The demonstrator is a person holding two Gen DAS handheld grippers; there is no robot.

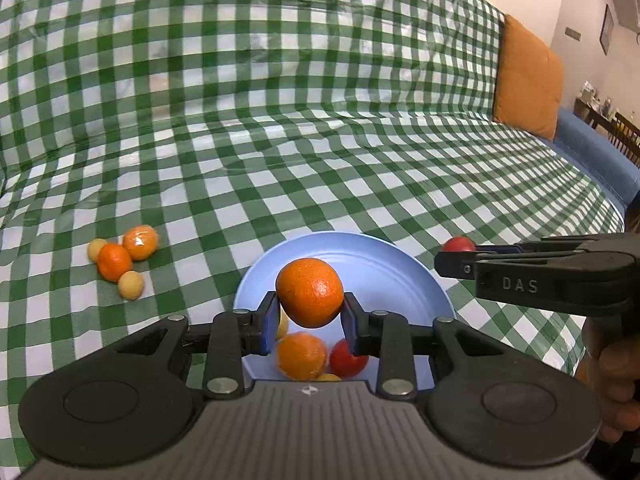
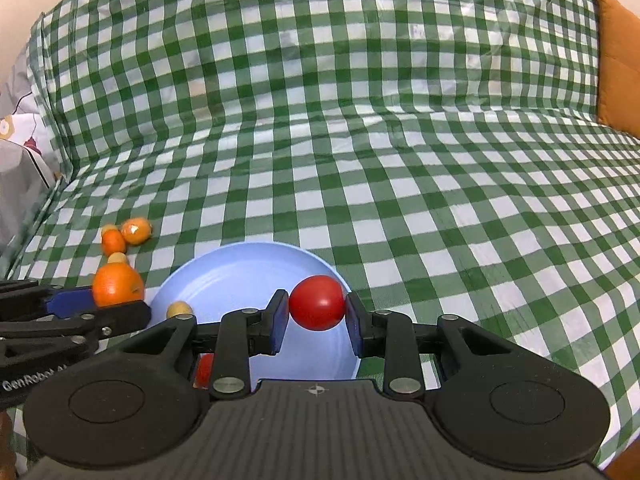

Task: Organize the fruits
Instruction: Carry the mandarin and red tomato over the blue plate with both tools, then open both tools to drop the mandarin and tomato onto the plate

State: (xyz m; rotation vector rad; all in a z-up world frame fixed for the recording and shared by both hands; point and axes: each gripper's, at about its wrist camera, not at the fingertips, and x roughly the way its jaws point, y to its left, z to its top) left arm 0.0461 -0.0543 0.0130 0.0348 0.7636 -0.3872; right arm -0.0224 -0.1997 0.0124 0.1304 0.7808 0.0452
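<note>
My left gripper (image 1: 310,314) is shut on an orange (image 1: 309,292) and holds it above the blue plate (image 1: 384,268). On the plate below lie another orange (image 1: 301,355), a red fruit (image 1: 347,358) and small yellow fruits. My right gripper (image 2: 317,316) is shut on a red fruit (image 2: 317,302) over the plate's right part (image 2: 240,272). It shows in the left wrist view (image 1: 448,258) at the right, with the red fruit (image 1: 458,244) at its tip. The left gripper (image 2: 120,308) with its orange (image 2: 117,285) shows at the left in the right wrist view.
A cluster of two oranges and two small yellow fruits (image 1: 120,260) lies on the green checked cloth (image 1: 280,140) left of the plate, also in the right wrist view (image 2: 124,236). An orange cushion (image 1: 528,76) stands at the far right, by a blue edge (image 1: 596,152).
</note>
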